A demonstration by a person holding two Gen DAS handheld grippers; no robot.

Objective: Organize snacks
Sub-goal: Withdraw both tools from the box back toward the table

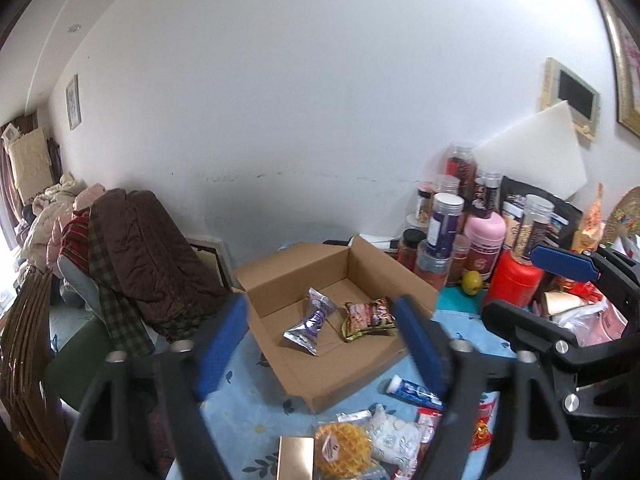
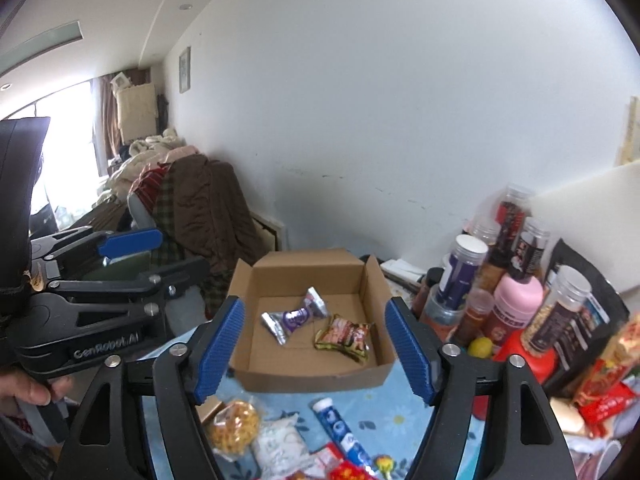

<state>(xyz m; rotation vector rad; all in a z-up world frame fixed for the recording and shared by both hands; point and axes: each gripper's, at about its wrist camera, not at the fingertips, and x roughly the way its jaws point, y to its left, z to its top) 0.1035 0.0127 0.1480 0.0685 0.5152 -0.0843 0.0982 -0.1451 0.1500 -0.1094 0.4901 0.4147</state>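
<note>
Open cardboard box (image 1: 336, 312) sits on the tabletop (image 1: 248, 392), which carries a light blue flowered cloth; box flaps up, interior in plain sight from both wrist views. Inside it lie two snacks: a silver-and-purple wrapped candy (image 1: 310, 322) toward the left and a dark green-and-red snack packet (image 1: 368, 316) just beside it on the right, the two near each other but whether touching cannot be told. Left hand-held gripper (image 1: 324, 344) hangs above the near side of the box, blue pads spread wide, nothing between them. Right hand-held gripper (image 2: 316, 350) likewise spread wide and empty, the box framed between its fingers. On the cloth in front of the box: a yellow netted snack (image 2: 234, 426), a white patterned pouch (image 2: 280, 442), a blue-and-white tube (image 2: 340, 430) and red wrappers (image 2: 348, 470) at the lower edge — all outside the box. Left view alone shows a gold-coloured carton edge (image 1: 296, 458) at the bottom and a framed panel (image 1: 572, 96) on the wall. Right view alone shows the person's hand (image 2: 28, 390) on the left tool's grip, and a bright window (image 2: 68, 140) far left. Both show jars and bottles (image 2: 516, 300) crowded right of the box, a small yellow fruit (image 1: 472, 282) among them, and piled clothing (image 1: 132, 256) to the left.
</note>
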